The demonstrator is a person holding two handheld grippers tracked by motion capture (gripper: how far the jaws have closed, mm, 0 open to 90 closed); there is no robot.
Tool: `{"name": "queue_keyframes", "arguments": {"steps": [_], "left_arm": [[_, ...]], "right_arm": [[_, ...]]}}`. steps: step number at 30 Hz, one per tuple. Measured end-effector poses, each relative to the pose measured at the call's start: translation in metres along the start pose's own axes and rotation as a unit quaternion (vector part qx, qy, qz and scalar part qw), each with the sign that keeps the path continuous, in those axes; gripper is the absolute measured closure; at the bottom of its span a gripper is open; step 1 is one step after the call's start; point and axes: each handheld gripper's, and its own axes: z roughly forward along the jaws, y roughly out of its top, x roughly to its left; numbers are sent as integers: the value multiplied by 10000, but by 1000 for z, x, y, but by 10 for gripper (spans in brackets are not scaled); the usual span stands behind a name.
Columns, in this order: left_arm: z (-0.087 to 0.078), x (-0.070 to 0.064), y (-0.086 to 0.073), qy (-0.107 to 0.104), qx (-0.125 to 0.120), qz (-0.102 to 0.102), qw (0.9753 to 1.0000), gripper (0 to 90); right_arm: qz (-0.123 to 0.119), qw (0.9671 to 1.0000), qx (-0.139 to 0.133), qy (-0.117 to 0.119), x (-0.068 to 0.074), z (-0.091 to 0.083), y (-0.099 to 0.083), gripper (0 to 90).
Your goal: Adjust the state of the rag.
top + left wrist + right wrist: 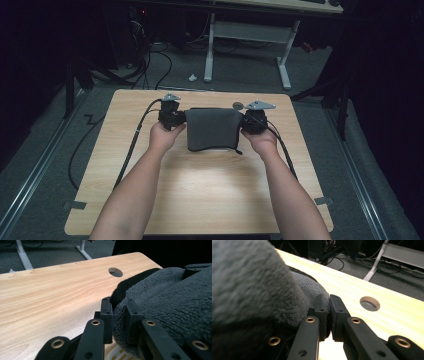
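This looks like a lab or recording studio set up for data collection rather than a home. A bare light-wood table point(200, 185) with a round cable hole point(238, 105) stands on grey carpet point(45, 200) under a bright spot of light, with the room around the table dark and hung in black. Beyond the table's far edge stands a desk on white metal legs point(210, 50), and loose black cables point(150, 65) lie on the floor to the left of those legs.
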Motion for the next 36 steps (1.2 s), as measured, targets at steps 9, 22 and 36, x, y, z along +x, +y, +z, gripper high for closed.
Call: {"name": "queue_keyframes", "arguments": {"steps": [9,22,36], "left_arm": [[-4,-1,2,178,13,-64,9998,729],[-10,-5,5,296,-33,71,9995,722],[-22,-7,11,382,-257,113,9989,710]], "right_arm": [[109,9999,42,-43,-1,-2,-1,781],[153,9995,-30,-279,-6,-6,4,669],[94,9986,-22,-521,-14,-14,6,579]]}}
